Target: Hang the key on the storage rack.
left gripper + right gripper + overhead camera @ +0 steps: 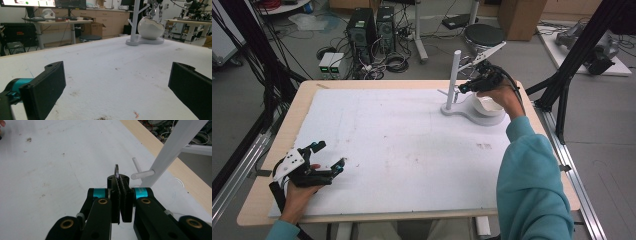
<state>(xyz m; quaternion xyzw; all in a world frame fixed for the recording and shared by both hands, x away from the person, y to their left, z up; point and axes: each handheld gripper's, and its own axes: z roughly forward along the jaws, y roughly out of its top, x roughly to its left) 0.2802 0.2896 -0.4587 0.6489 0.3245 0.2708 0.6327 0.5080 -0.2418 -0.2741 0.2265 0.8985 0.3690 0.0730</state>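
A white stand with a tall post and short side pegs rises at the far right of the white mat, sharing its base with a white egg-shaped bowl. My right gripper hovers beside the post, just above the bowl. In the right gripper view its jaws are shut on a thin, dark, ring-like piece that sticks out past the tips, a short way from a peg. My left gripper rests low at the mat's near left, open, with nothing between its fingers.
The white mat covers most of the wooden table. In the left gripper view the stand and bowl sit far across the mat. Computer towers, cables and a stool lie on the floor behind the table.
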